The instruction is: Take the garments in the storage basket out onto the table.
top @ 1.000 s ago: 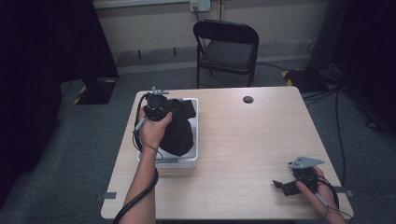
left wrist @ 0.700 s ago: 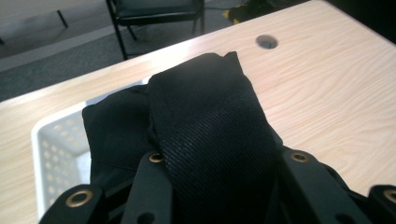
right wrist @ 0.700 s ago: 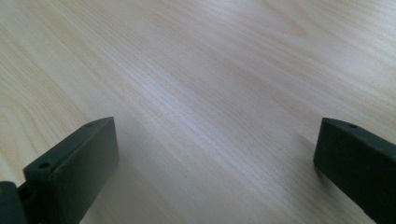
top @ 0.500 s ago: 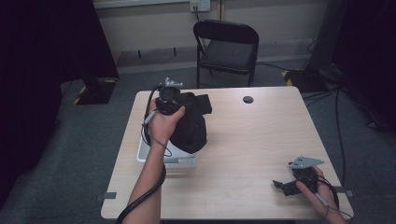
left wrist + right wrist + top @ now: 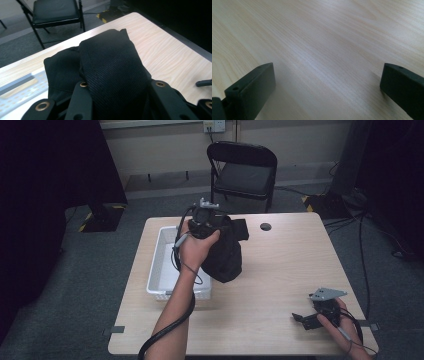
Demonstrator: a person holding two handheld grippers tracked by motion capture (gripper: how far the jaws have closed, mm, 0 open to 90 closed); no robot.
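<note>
A bundled black cloth [image 5: 225,257] hangs from my left gripper [image 5: 214,226] above the table, just right of the white basket [image 5: 159,270]. In the left gripper view the two black jaws press on either side of the cloth [image 5: 112,65], and my left gripper [image 5: 120,93] is shut on it. A flap of the cloth sticks out to the right, over the wood. My right gripper [image 5: 301,318] rests low at the table's front right corner, held in a hand. In its own view my right gripper [image 5: 327,85] stands open over bare wood with nothing between the jaws.
The light wooden table [image 5: 285,270] has a round cable hole [image 5: 265,226] near its far edge. A black folding chair [image 5: 242,170] stands behind the table. The basket's perforated rim [image 5: 17,96] shows at the lower left of the left gripper view.
My left gripper has lifted the black cloth out of the basket and carried it up and to the right, over the table. The right gripper has stayed in place.
</note>
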